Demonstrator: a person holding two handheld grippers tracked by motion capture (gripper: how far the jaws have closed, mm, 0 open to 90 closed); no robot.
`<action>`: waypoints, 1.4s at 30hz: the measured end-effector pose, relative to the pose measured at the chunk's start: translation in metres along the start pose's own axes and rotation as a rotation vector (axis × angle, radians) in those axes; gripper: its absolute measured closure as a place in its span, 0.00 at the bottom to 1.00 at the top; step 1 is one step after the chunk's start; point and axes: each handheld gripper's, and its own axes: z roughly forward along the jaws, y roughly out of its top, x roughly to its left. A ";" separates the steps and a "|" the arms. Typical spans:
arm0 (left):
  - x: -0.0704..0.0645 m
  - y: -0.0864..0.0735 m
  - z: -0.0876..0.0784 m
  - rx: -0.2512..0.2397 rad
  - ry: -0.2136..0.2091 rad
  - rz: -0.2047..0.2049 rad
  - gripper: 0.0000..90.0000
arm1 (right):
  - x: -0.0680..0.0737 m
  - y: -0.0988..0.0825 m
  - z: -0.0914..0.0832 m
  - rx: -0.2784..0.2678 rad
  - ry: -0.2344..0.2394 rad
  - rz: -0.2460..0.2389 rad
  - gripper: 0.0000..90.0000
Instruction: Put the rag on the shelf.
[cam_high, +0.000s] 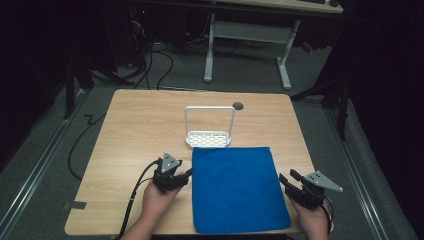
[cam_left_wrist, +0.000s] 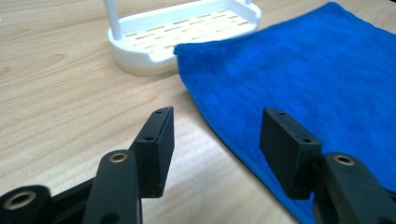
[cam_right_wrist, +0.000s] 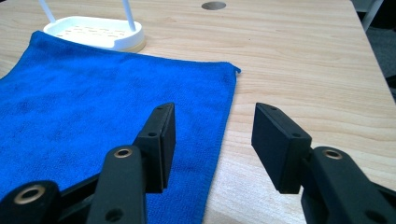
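A light wooden table (cam_high: 130, 130) with a pale, fine grain and rounded corners stands in a dim room, on grey carpet with dark cables trailing across it; a second desk with a white metal frame (cam_high: 247, 37) stands farther back. A small round grey hole (cam_high: 238, 106) sits in the tabletop near the far edge. A bright blue cloth (cam_high: 235, 187), soft and fuzzy like microfibre, lies flat and nearly square on the near middle of the table, its near edge close to the table's edge. Its far edge touches a white plastic rack (cam_high: 208, 138): an oval tray with rows of slots and a tall, thin hoop handle rising from its ends. Two forearms come in from the bottom. The left hand-held gripper (cam_high: 184, 176) (black, with a grey three-cornered plate on top) rests at the cloth's left edge; in the left gripper view its flat black jaws stand wide apart, gripping nothing, straddling the hem of the cloth, one over bare wood and one over blue fabric. The right hand-held gripper (cam_high: 288, 177) sits at the cloth's right edge, its jaws likewise wide apart and empty, one above the cloth and one above the wood.
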 end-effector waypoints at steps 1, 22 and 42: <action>0.000 0.002 0.002 0.004 0.005 0.004 0.51 | 0.000 0.000 -0.001 -0.001 0.000 -0.003 0.56; 0.009 0.031 0.059 -0.001 0.024 -0.019 0.57 | 0.004 0.001 0.003 0.021 0.010 -0.021 0.54; 0.014 0.030 0.061 -0.033 0.015 -0.106 0.65 | 0.009 0.045 0.054 0.104 0.016 -0.083 0.49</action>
